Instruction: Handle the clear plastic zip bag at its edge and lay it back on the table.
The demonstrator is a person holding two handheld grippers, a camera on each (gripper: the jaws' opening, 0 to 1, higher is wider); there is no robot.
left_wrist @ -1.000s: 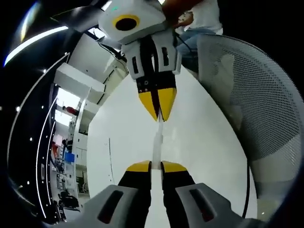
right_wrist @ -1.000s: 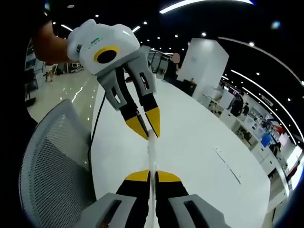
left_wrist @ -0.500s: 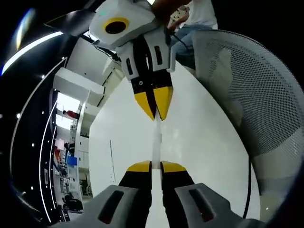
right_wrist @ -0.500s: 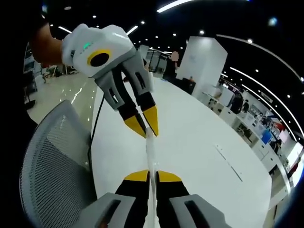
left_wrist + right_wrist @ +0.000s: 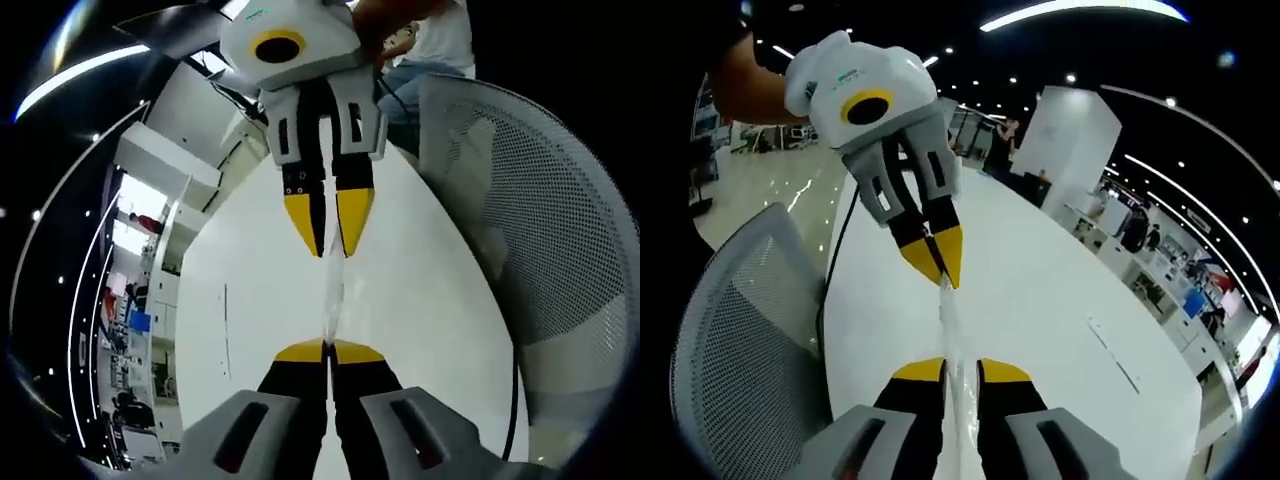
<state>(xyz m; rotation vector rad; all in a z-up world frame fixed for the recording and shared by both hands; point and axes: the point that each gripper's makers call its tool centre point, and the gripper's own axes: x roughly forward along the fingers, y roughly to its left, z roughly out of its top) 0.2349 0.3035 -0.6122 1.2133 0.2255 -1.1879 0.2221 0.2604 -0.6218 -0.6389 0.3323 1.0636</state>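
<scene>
Facing tip to tip, left claw [image 5: 328, 350] and right claw [image 5: 960, 372] both pinch the taut zip bag [image 5: 331, 290] above the table [image 5: 1040, 290].

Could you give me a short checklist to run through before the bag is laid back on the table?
1. Left gripper shut on the zip bag edge: ok.
2. Right gripper shut on the opposite edge: ok.
3. Bag stretched straight between the two grippers: ok.
4. Bare white table below the bag: ok.
5. Mesh chair apart from the bag: ok.
6. Bag's zip closed: cannot tell, seen edge-on.
</scene>
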